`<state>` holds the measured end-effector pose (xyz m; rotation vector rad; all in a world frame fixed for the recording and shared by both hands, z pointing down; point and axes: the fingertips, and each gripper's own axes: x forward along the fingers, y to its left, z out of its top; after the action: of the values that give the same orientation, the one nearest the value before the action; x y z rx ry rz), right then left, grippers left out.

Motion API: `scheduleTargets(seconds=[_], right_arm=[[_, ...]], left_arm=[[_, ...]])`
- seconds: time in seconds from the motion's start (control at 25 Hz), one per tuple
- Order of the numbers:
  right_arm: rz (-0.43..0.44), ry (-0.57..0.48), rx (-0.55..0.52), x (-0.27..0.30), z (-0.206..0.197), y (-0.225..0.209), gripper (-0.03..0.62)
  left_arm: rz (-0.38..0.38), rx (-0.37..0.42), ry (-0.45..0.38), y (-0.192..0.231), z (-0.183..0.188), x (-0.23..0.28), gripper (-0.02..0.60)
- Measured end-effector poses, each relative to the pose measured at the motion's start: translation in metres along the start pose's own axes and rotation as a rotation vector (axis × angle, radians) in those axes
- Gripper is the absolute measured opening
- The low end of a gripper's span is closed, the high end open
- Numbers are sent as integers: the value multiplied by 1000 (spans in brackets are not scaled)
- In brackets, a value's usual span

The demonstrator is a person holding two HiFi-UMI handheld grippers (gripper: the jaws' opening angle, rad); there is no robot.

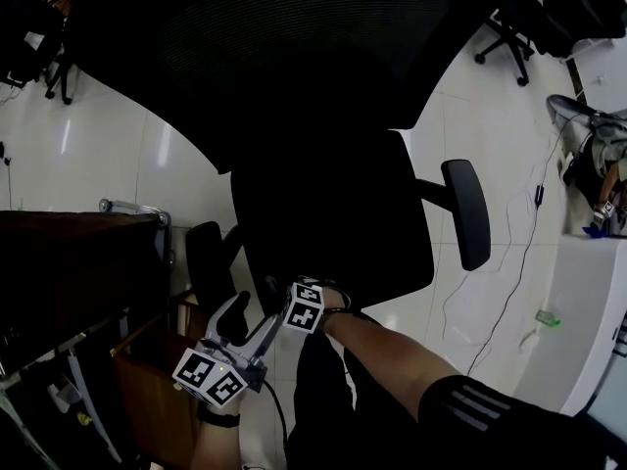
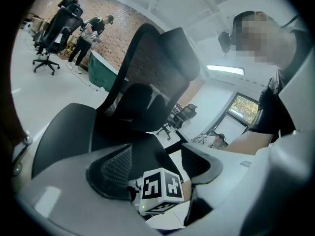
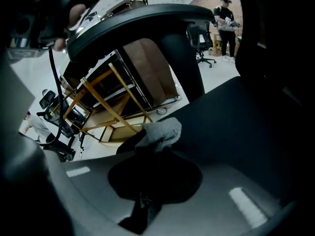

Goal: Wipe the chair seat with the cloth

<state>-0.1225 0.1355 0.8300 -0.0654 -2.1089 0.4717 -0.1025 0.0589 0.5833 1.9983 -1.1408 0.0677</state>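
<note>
The black office chair's seat (image 1: 333, 213) fills the middle of the head view, under its mesh back (image 1: 294, 37). My right gripper (image 1: 297, 297) is at the seat's front left edge, its marker cube facing up. In the right gripper view it (image 3: 152, 149) is shut on a grey fluffy cloth (image 3: 161, 132), which bulges past the jaws and rests against the dark seat (image 3: 246, 127). My left gripper (image 1: 235, 319) hangs lower left, off the seat beside the left armrest (image 1: 208, 253). Its jaws stand wide apart with nothing held (image 2: 152, 163); the right gripper's cube (image 2: 160, 188) shows between them.
A dark wooden desk (image 1: 78, 253) and a wooden shelf frame (image 3: 108, 107) stand close on the left. The right armrest (image 1: 468, 209) juts out. A cable (image 1: 509, 292) trails over the white floor. Other chairs (image 1: 509, 37) and people (image 2: 88, 33) are farther off.
</note>
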Motion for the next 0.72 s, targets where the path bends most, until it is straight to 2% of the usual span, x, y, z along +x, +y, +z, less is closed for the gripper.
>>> scheduleTargets(seconds=[0.08, 0.2, 0.52, 0.72], right_arm=[[-5, 27, 0, -7, -19, -3, 31], [-40, 100, 0, -29, -71, -20, 31], [-214, 236, 165, -153, -227, -103, 31], [-315, 244, 256, -211, -266, -131, 31]], left_arm=[[-8, -2, 1, -6, -2, 5, 337], [-33, -2, 7, -21, -2, 14, 337], [-119, 22, 25, -69, 4, 45, 337], [-167, 37, 34, -93, 5, 61, 337]])
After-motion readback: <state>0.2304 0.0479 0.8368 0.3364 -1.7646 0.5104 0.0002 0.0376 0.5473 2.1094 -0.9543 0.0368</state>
